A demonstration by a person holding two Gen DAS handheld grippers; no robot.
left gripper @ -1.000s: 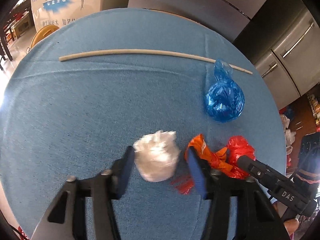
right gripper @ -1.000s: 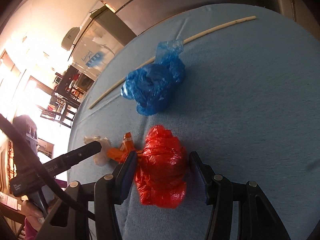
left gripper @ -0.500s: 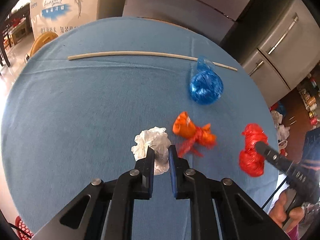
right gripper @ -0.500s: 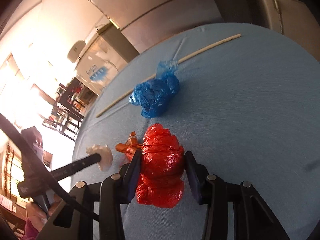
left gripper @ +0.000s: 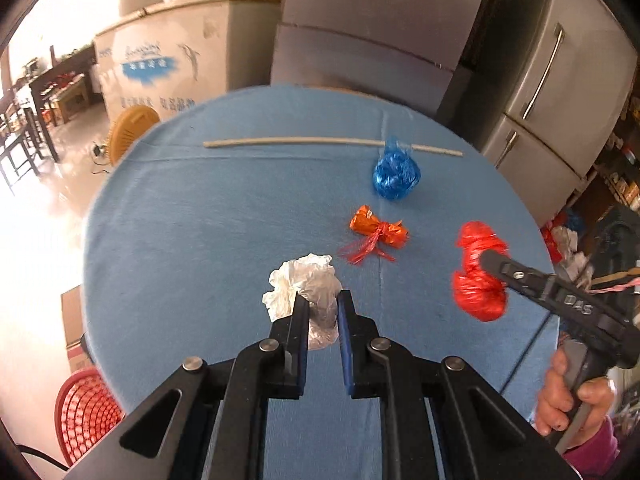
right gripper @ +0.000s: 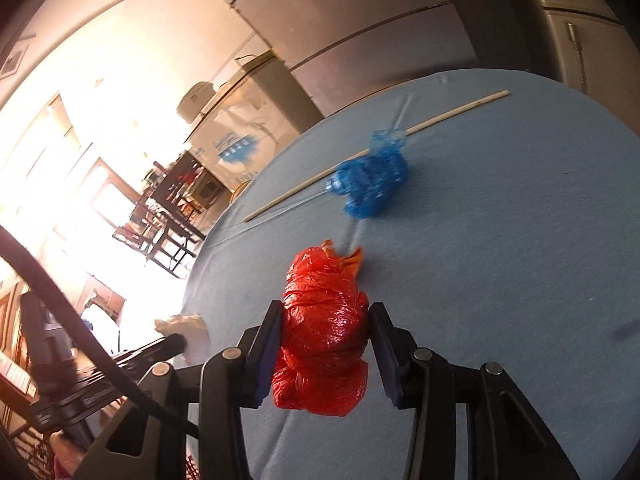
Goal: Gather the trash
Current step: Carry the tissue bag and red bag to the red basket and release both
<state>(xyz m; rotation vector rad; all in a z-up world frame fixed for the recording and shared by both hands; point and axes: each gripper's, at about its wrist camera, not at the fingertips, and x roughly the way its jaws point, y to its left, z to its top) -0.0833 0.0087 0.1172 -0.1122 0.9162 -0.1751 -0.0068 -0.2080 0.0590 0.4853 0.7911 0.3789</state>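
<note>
- round table (left gripper: 192, 240) under a blue cloth, fills most of both views; grey fridges (left gripper: 560, 92) behind it, white chest freezer (left gripper: 168, 60) at far left
- red mesh basket (left gripper: 86, 412) on the floor, beside the table's near left edge
- left gripper (left gripper: 322, 300) low centre in its own view, jaws pinched tight on the white crumpled wad (left gripper: 304, 284); wad bulges out ahead of the fingertips, looks lifted clear of the cloth
- right gripper (right gripper: 326, 312) clamped on the red plastic bag (right gripper: 324, 332), one pad pressing each side; bag hangs below the pads, off the cloth
- the same red bag (left gripper: 478, 276) shows in the left view at right, on the end of the right gripper, with a hand (left gripper: 568, 400) on its handle
- long pale stick (left gripper: 332, 142) lies across the far side of the table
- blue plastic bag (left gripper: 396, 172) bunched up, on the cloth, its top touching or overlapping the stick
- orange wrapper (left gripper: 378, 230) tied with red string, on the cloth between blue bag and white wad, apart from both
</note>
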